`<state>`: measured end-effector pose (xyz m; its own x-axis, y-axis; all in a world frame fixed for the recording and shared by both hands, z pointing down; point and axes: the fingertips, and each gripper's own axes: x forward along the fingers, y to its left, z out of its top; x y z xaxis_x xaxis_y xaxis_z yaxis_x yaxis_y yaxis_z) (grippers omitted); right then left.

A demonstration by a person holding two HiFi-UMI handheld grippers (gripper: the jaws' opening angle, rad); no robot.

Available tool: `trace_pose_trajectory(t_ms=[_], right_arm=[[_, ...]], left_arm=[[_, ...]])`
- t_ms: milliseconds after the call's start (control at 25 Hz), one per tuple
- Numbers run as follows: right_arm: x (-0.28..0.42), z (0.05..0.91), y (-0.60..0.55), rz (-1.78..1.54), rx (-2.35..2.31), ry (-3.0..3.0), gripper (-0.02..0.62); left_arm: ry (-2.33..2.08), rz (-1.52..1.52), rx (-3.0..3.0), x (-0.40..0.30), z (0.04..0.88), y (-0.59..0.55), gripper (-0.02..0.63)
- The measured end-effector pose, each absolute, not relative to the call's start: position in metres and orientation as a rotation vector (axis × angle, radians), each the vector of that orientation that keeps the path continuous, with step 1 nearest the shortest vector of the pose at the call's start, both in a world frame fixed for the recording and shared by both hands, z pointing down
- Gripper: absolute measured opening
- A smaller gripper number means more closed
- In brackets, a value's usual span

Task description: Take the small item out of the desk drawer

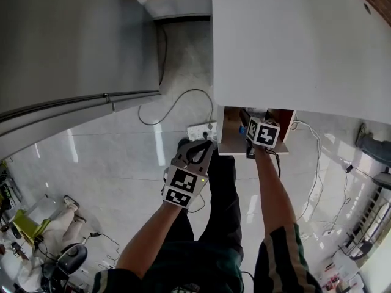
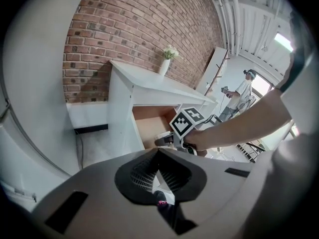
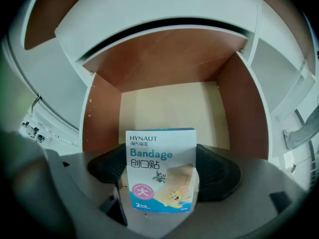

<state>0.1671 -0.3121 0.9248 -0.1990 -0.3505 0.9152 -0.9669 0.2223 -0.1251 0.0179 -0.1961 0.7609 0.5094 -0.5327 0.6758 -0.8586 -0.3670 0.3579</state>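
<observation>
- The bandage box [image 3: 161, 156] is clamped upright between the right gripper's [image 3: 162, 176] jaws, over the open drawer [image 3: 174, 108].
- The left gripper [image 2: 158, 158] has its jaws pressed together, empty.
- A power strip [image 1: 201, 129] lies beside the desk [image 1: 293, 41].

Bright daylight — glare streaks on the floor [image 1: 72, 146], edges fisheye-bent (corners black).
</observation>
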Motion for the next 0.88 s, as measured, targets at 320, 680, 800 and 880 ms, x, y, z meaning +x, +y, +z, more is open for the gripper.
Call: trace_pose_trajectory(t_ms=[320, 680, 800, 880], right_arm=[[0.162, 0.878, -0.305, 1.068, 1.326, -1.795, 0.410], [0.158, 0.807, -0.275, 1.115, 1.391, -1.889, 0.410], [0.153, 0.786, -0.262, 1.103, 1.392, -1.913, 0.410], [0.151, 0.771, -0.262, 1.085, 1.391, -1.934, 0.410]], left_arm=[[-1.125, 0.599, 2.093, 0.018, 0.739, -0.199, 0.015], [-1.179, 0.586, 2.118, 0.000, 0.706, -0.206, 0.015], [-1.177, 0.589, 2.150, -0.002, 0.691, -0.210, 0.015], [-1.178, 0.588, 2.170, 0.000, 0.680, -0.217, 0.015]])
